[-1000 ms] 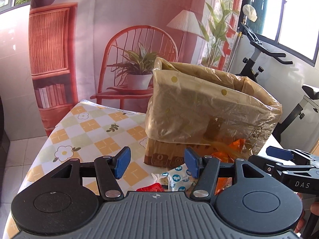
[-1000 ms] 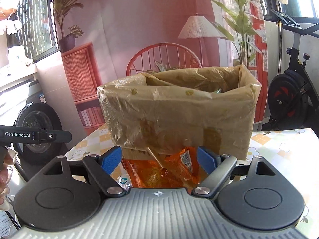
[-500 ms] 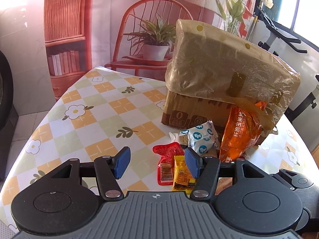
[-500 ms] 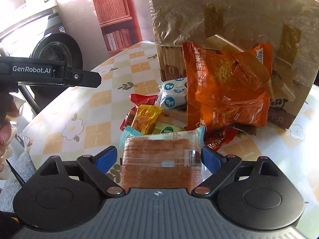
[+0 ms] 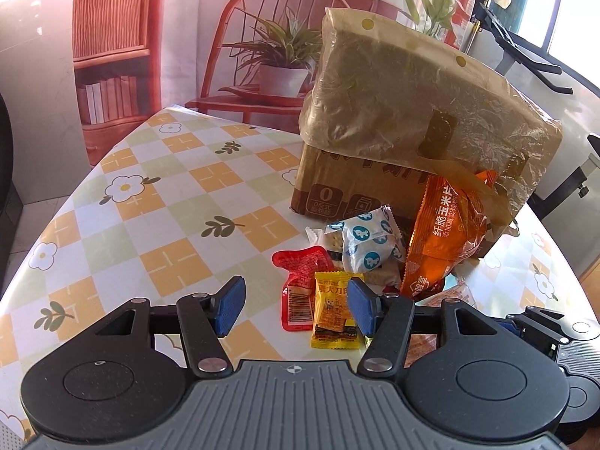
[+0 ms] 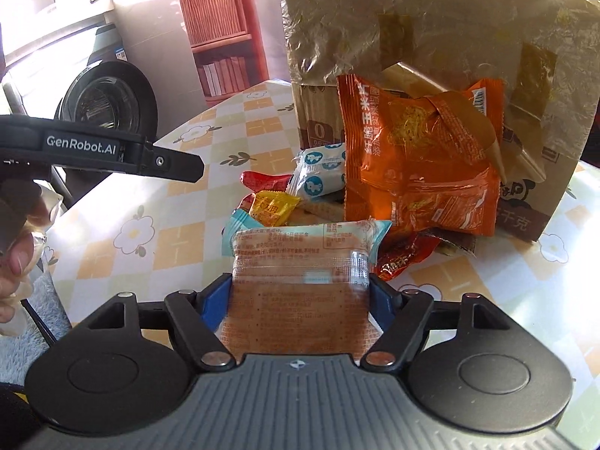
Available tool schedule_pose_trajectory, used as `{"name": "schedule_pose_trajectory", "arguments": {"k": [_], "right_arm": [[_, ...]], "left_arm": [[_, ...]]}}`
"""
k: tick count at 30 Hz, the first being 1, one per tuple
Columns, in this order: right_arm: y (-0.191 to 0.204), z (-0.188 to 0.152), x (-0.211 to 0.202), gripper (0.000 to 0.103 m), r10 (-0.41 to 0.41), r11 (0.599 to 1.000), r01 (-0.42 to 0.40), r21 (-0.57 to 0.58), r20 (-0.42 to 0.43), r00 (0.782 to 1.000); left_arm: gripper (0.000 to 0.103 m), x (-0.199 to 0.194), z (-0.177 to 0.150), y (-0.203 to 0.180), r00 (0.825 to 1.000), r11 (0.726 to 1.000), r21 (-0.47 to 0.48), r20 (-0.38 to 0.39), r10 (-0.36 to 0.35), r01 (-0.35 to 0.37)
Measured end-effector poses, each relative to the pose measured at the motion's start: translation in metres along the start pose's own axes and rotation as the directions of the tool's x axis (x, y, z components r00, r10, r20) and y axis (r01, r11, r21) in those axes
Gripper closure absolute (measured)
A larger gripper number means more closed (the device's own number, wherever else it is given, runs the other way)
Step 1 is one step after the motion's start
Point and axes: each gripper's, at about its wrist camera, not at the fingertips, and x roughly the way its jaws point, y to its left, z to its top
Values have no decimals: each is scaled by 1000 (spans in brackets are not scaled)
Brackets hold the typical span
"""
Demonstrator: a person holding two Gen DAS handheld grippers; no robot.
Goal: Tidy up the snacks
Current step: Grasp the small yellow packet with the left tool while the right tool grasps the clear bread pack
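Observation:
Several snack packets lie heaped on the flowered table (image 5: 168, 225) in front of a plastic-lined cardboard box (image 5: 412, 112). An orange chip bag (image 6: 412, 172) leans on the box. My right gripper (image 6: 298, 303) is closing its jaws. A clear-wrapped biscuit packet (image 6: 300, 281) with pale blue ends sits between them, and both pads meet its sides. My left gripper (image 5: 295, 305) stands open just above the table. A red sachet (image 5: 300, 285) and a yellow packet (image 5: 333, 311) lie by its right finger, untouched. A white-and-blue packet (image 5: 369, 247) lies just behind them.
The box (image 6: 450, 18) rises tall right behind the pile. The left gripper's finger (image 6: 168, 163) reaches in from the left, with a person's hand (image 6: 18, 262) behind it. The table edge curves close on the left. An exercise bike (image 5: 525, 48) stands at the far right.
Both grippers have come down from the box's rim height to the snack pile. The right jaws have narrowed onto the biscuit packet. The left jaws keep the same width.

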Motion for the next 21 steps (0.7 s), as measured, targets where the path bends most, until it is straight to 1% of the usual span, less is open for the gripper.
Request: {"name": "schedule_pose_trajectory", "arguments": {"k": [3, 6, 10, 11, 16, 18, 21], "right_arm": [[-8, 2, -18, 28, -23, 999, 22, 27, 58, 998], [-18, 2, -32, 28, -76, 996, 71, 54, 97, 992], [-33, 0, -37, 28, -129, 987, 118, 107, 107, 986], [-36, -1, -39, 28, -139, 985, 126, 115, 107, 985], [-40, -4, -38, 28, -159, 980, 145, 137, 98, 982], [-41, -5, -39, 28, -159, 980, 145, 138, 97, 982], [-42, -5, -39, 28, -162, 979, 147, 140, 99, 982]], "left_arm": [[41, 4, -3, -2, 1000, 1000, 3, -7, -21, 21], [43, 12, -7, -8, 999, 999, 23, -16, -34, 34], [57, 30, -12, -18, 997, 997, 48, -42, -59, 61], [57, 36, -14, -21, 997, 996, 60, -47, -59, 61], [57, 59, -17, -33, 998, 993, 116, -53, -28, 34], [57, 69, -18, -34, 998, 992, 124, -59, -11, 18], [60, 81, -22, -32, 997, 992, 129, -78, 23, -12]]}}
